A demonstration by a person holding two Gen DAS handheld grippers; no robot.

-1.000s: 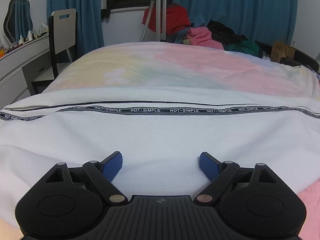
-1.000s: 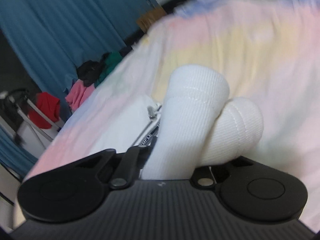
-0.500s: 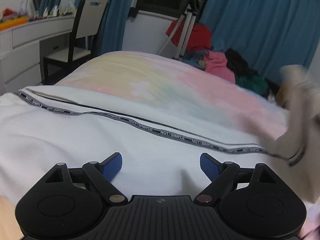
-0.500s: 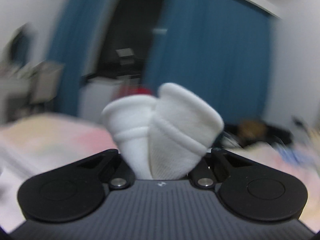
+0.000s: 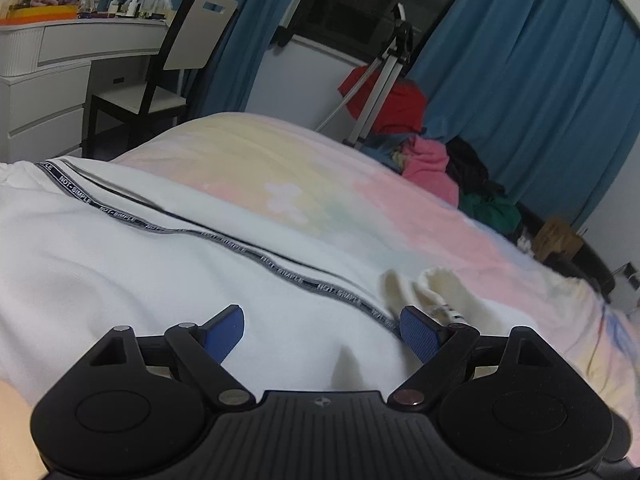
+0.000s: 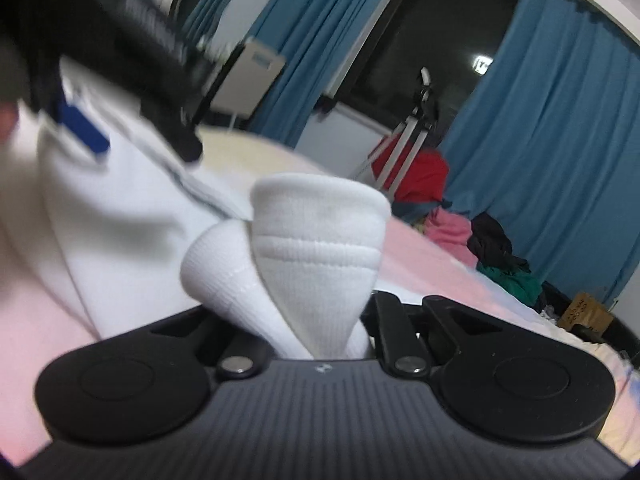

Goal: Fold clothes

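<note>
White garment (image 5: 132,280), ribbed knit, with a black tape (image 5: 208,240) printed "NOT-SIMPLE" running across it; spread flat over the near part of a bed covered in a pastel pink, yellow and green blanket (image 5: 304,184). One bunched cuffed end of the white fabric (image 6: 316,252) rises out of the right gripper (image 6: 320,340), which is clamped tight on it, the two rounded folds standing up in front of the camera; the pads themselves are hidden by cloth. In the left view the same bunched end (image 5: 436,292) sits just beside the right-hand blue pad. Left gripper (image 5: 322,334): held low over the garment, tilted, jaws spread wide, blue pads (image 5: 224,332) gripping nothing. From the right view it shows blurred at upper left (image 6: 80,128), above the cloth. Beyond the bed: heap of clothes (image 5: 432,164), pink, red, black and green, at the far edge; metal tripod (image 5: 380,80); blue curtains (image 5: 520,80) flanking a dark window (image 5: 368,4); chair (image 5: 168,68) at a white dresser (image 5: 44,80) carrying bottles and small items; cardboard box (image 5: 558,238) at right.
</note>
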